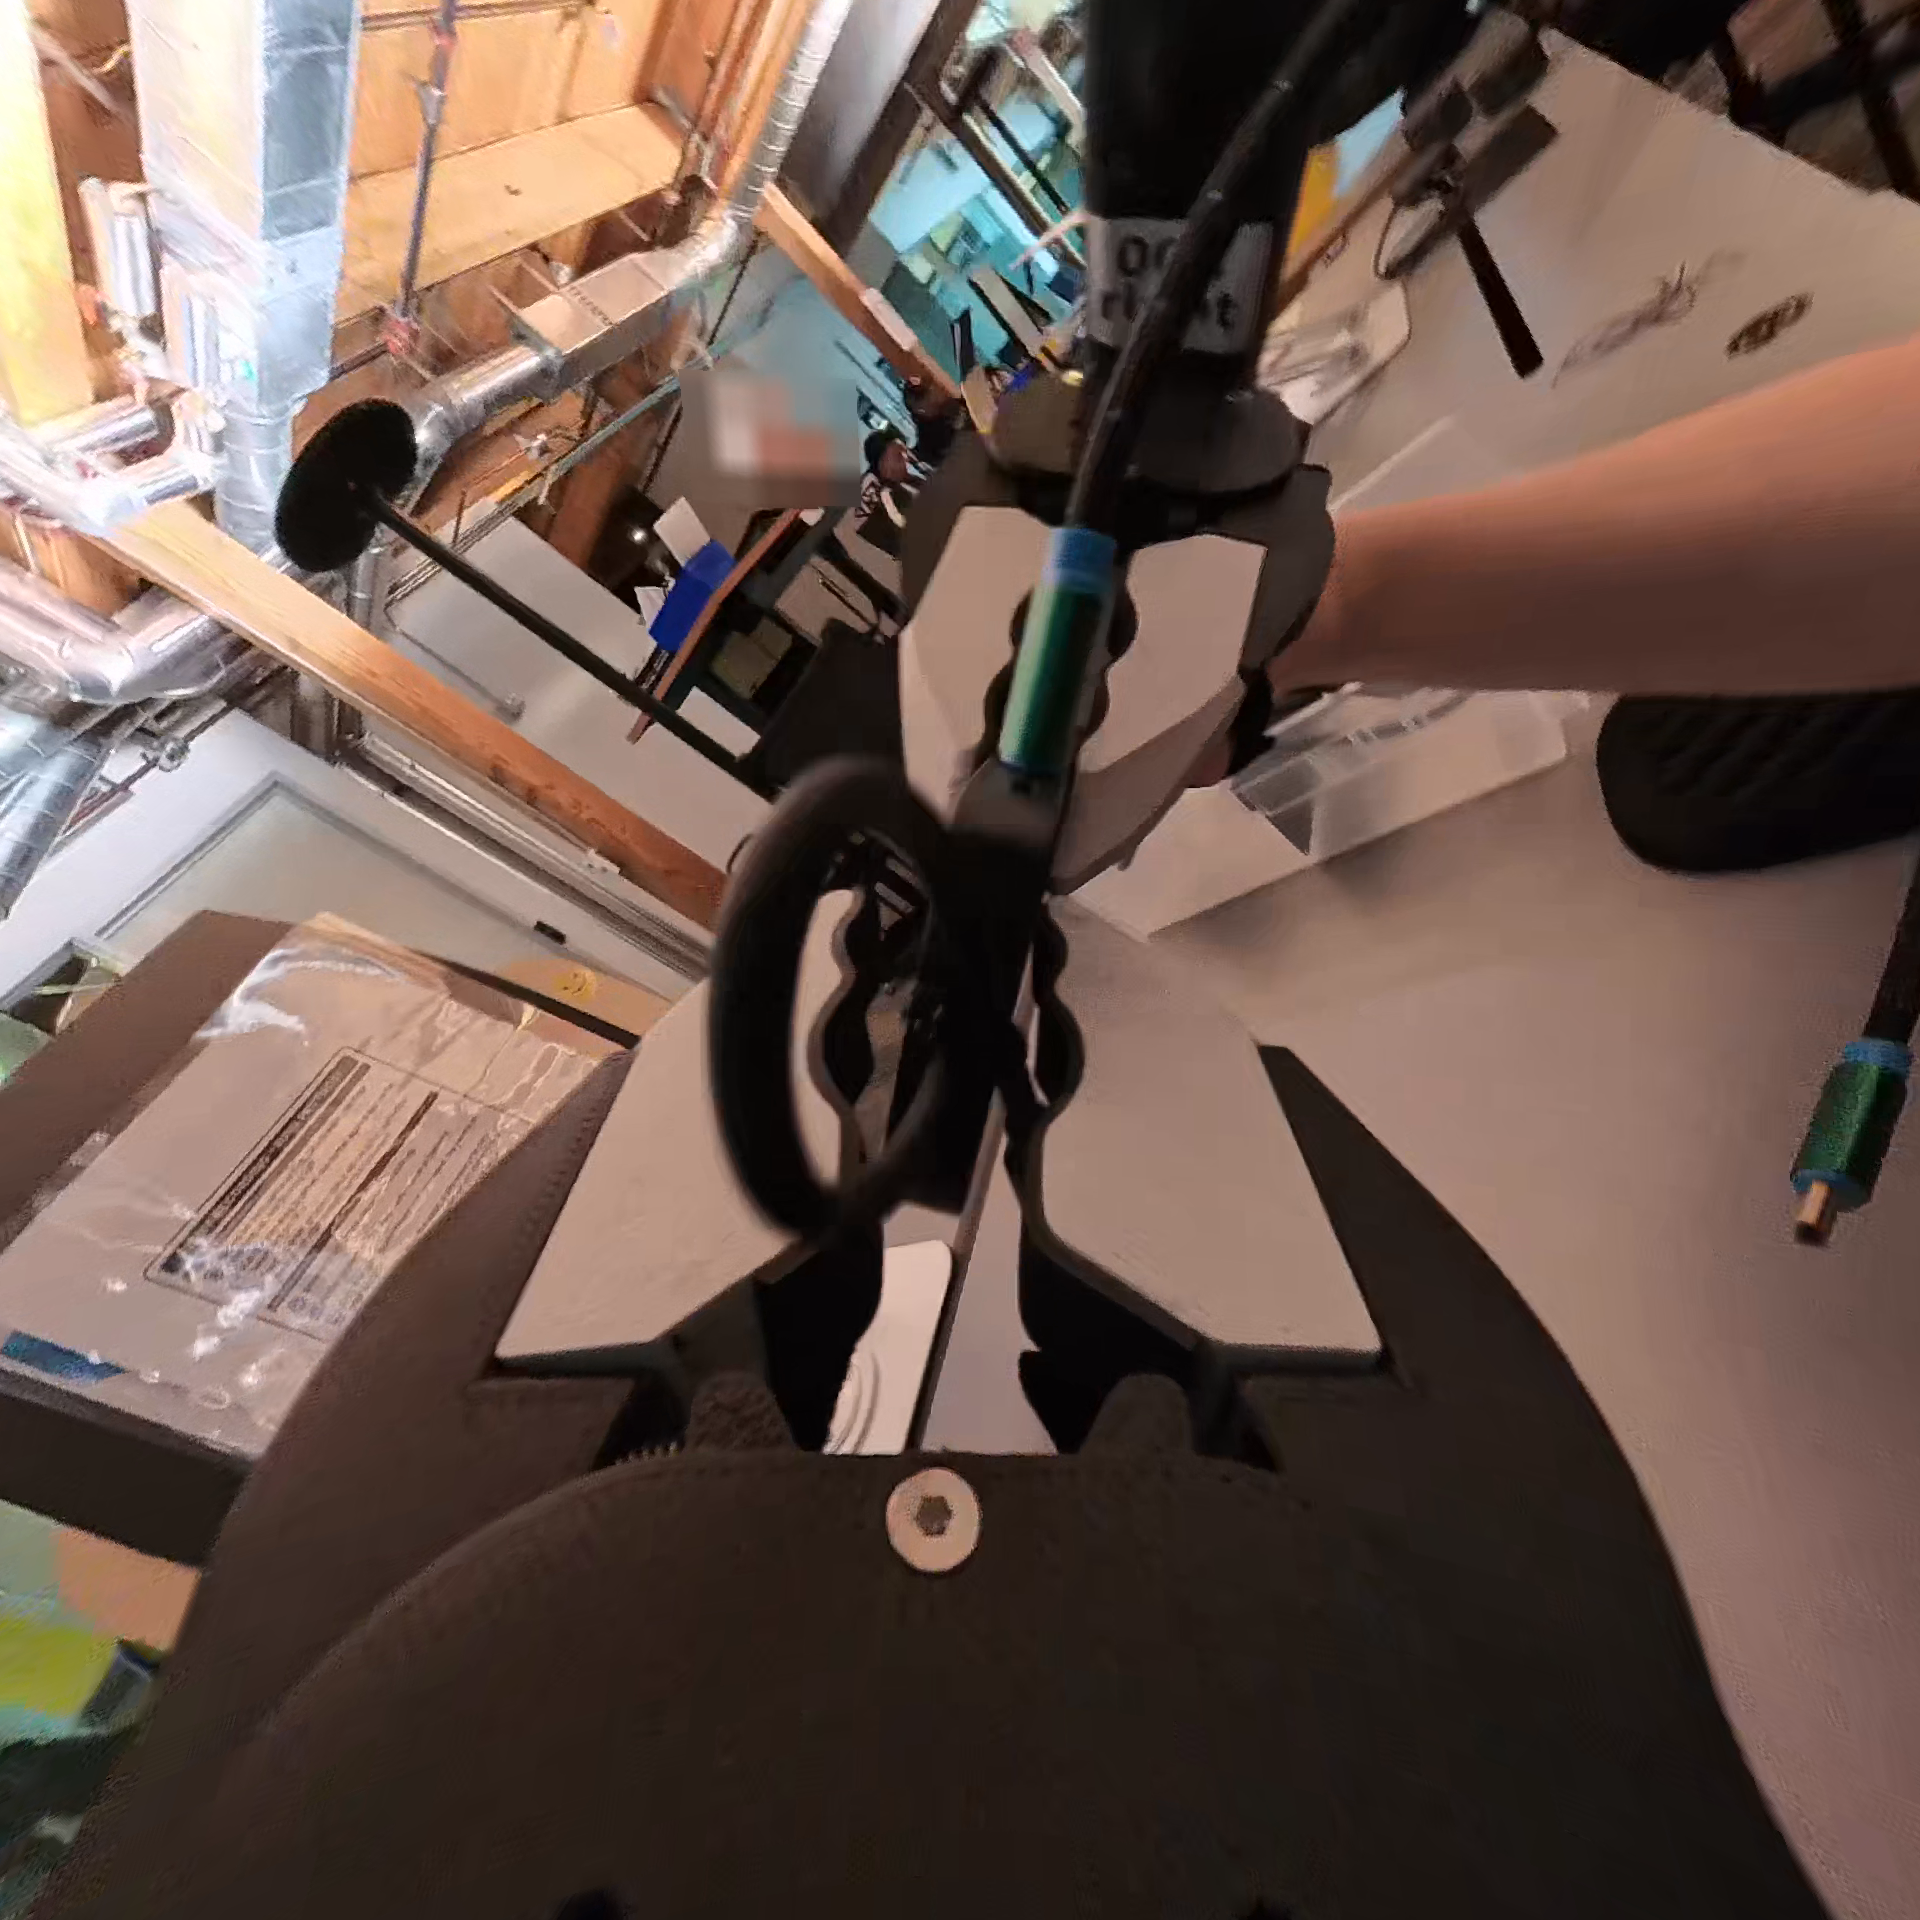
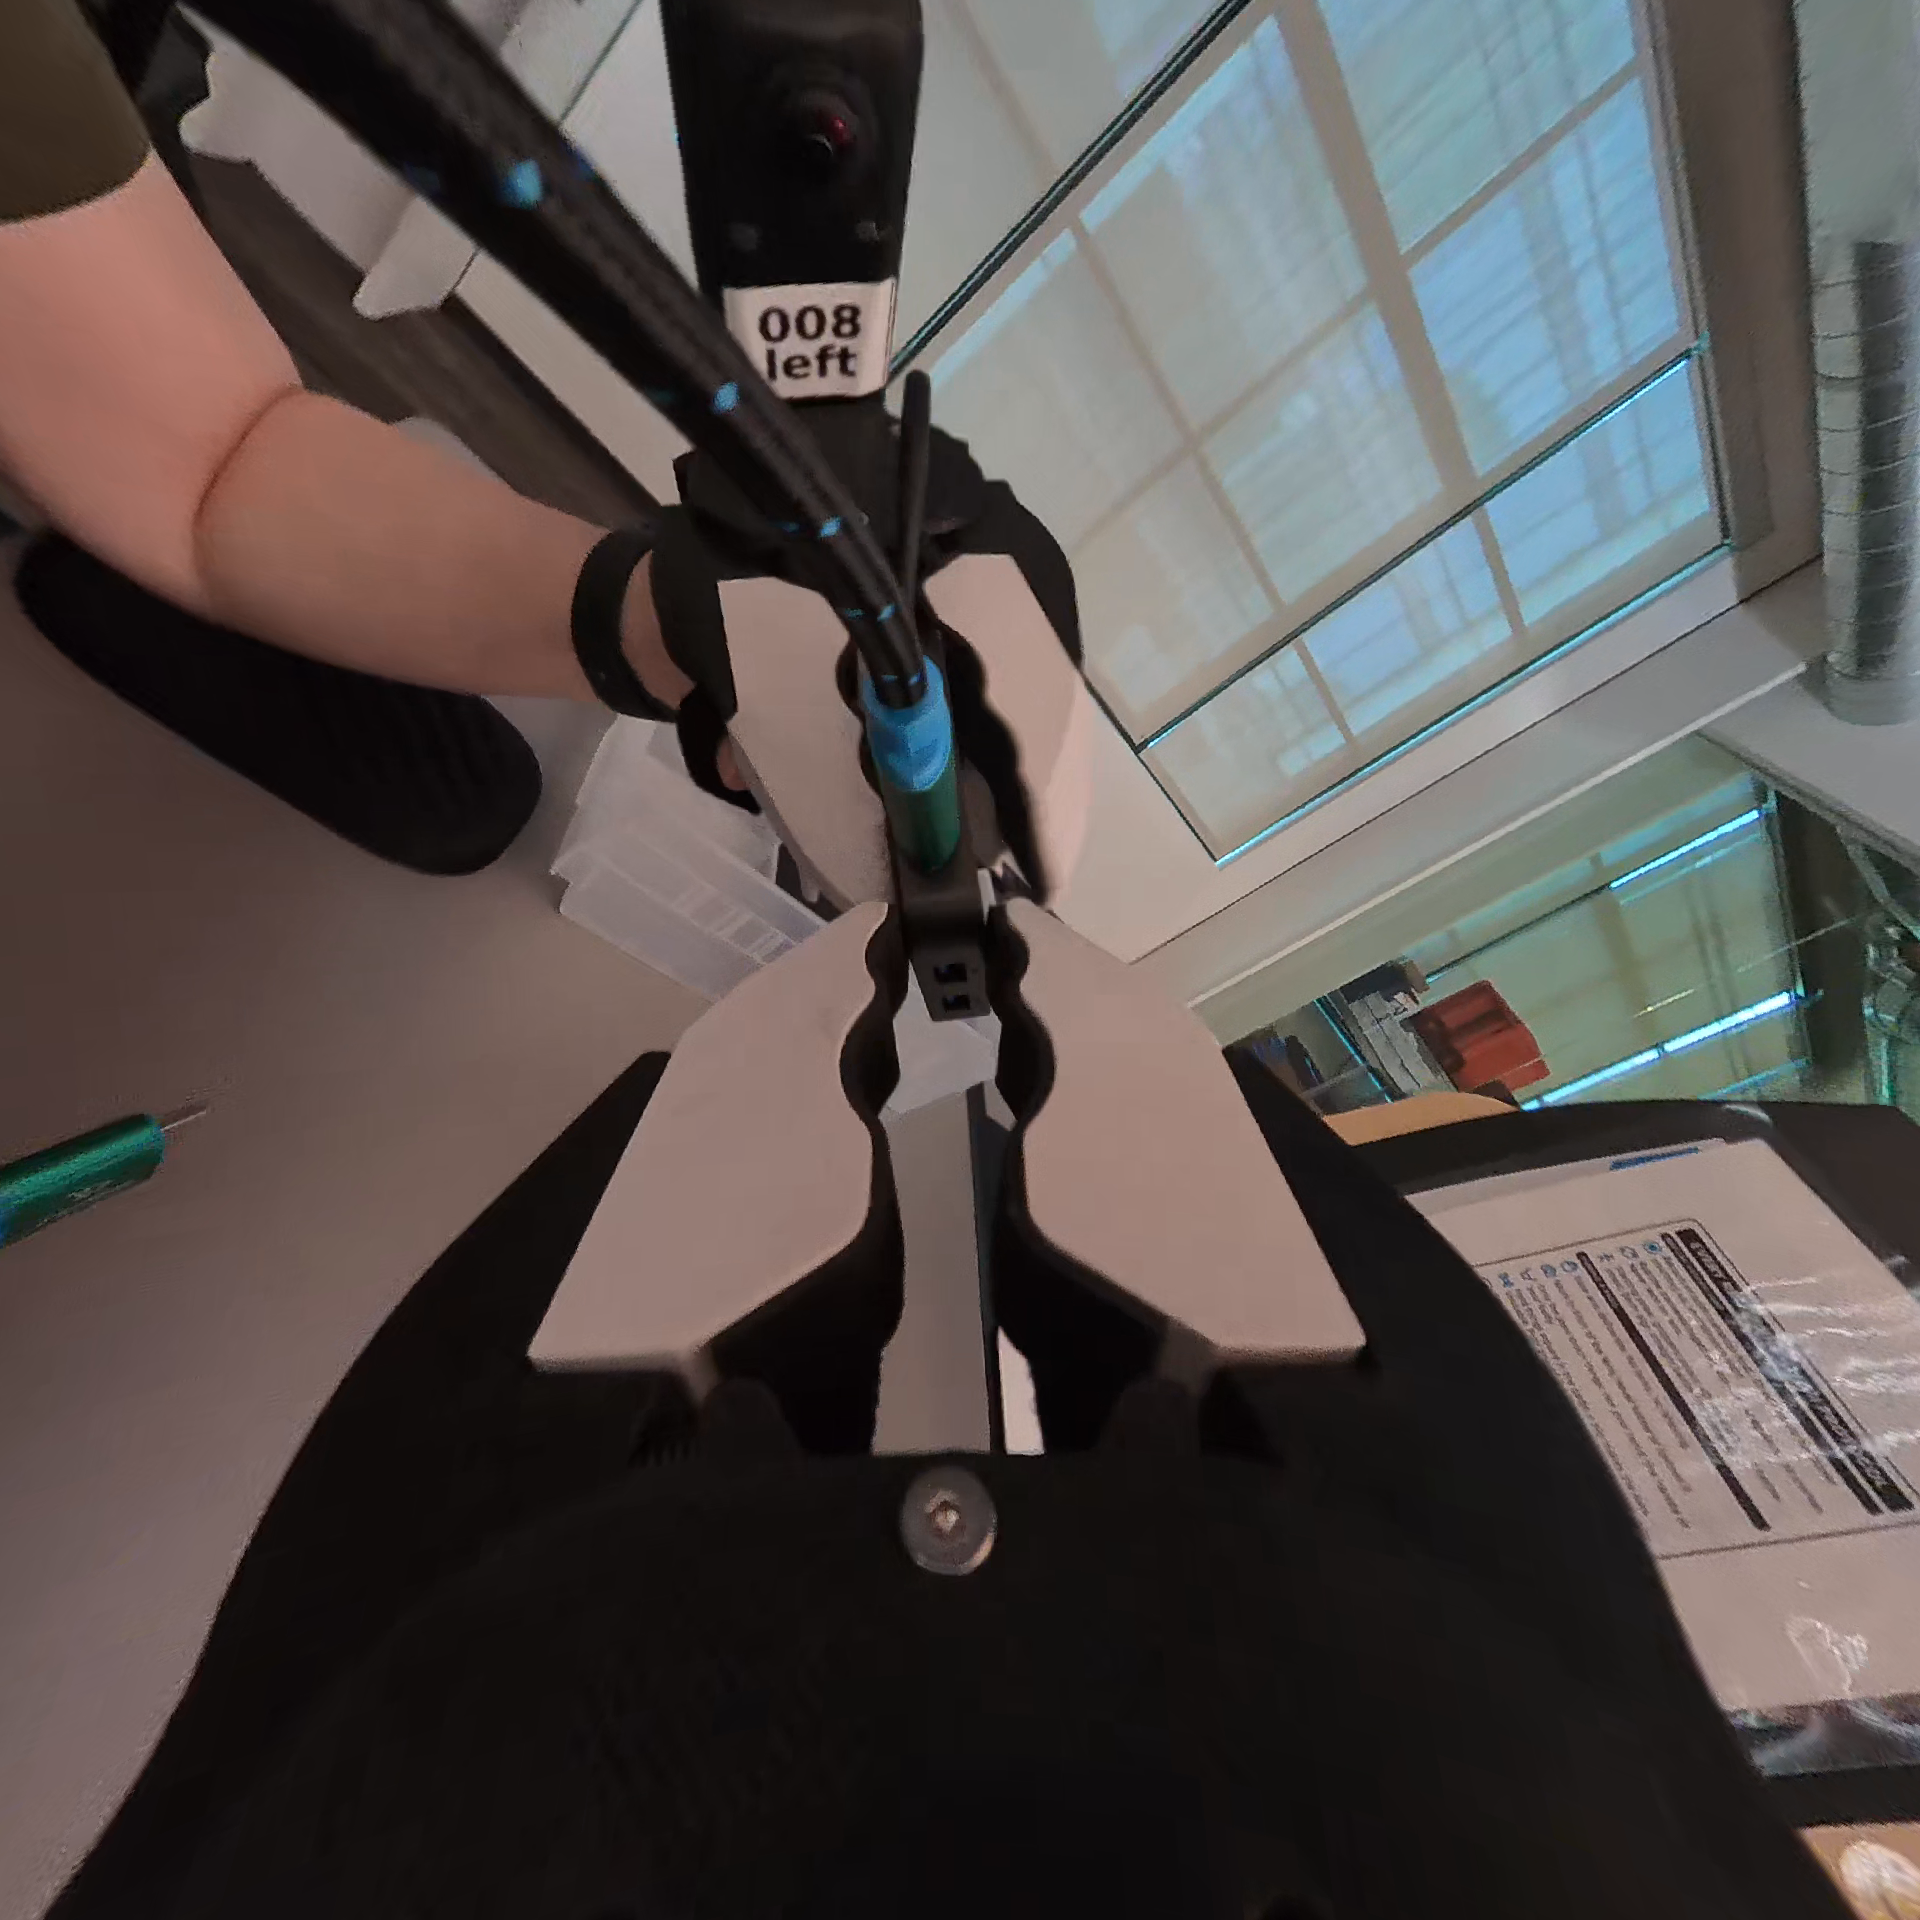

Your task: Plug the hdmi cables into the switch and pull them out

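Observation:
My two grippers meet tip to tip above the white table [image 1: 1475,1091]. My left gripper [image 1: 961,935] is shut on the black switch [image 1: 987,831], and a black cable loop [image 1: 758,987] hangs over its left finger. My right gripper [image 2: 948,920] is shut on the switch's small black end [image 2: 951,977]. A green HDMI plug [image 1: 1039,675] with a blue collar sits in the switch. In each view it lies over the far gripper's fingers, as in the right wrist view [image 2: 920,810]. Its braided cables [image 2: 582,208] run off past the left gripper [image 2: 951,878]. A loose green plug [image 1: 1844,1138] lies on the table.
A clear plastic box [image 1: 1382,769] and a black padded object [image 1: 1766,779] sit on the table behind the grippers. A labelled carton under plastic film [image 1: 260,1143] stands beside the table. A person's forearm [image 1: 1610,540] reaches in. A large window [image 2: 1403,468] is behind.

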`<state>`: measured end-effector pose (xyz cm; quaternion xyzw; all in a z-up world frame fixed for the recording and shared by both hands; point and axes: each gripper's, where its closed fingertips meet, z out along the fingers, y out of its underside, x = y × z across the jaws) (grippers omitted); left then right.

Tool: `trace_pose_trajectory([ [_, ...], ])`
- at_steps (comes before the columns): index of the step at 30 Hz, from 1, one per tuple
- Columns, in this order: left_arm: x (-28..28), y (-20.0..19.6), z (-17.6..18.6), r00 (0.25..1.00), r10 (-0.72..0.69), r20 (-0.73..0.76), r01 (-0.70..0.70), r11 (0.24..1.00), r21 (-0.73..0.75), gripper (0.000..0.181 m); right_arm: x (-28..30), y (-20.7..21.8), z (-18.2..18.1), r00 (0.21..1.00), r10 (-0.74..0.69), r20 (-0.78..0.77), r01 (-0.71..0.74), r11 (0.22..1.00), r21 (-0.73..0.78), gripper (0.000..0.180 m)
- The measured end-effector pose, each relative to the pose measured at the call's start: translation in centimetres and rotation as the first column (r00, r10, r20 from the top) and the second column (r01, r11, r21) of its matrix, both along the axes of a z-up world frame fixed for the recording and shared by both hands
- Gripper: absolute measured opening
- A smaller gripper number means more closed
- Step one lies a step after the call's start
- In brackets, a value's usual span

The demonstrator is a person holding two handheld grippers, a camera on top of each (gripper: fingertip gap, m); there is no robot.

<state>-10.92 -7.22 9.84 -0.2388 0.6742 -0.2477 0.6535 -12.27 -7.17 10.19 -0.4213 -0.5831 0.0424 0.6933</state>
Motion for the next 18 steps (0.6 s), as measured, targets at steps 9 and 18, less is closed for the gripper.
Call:
trace_pose_trajectory([
  [9,-0.5,3.1,1.2,0.956,0.258,0.138,-0.289,0.909,0.302,0.016,5.6,2.4,2.9,0.954,-0.266,-0.14,0.282,0.952,0.115,0.025],
  [18,-4.0,10.6,3.5,0.771,0.565,0.294,-0.637,0.686,0.351,0.016,12.2,-5.6,13.8,0.685,-0.248,-0.685,0.183,0.969,-0.168,0.02],
])
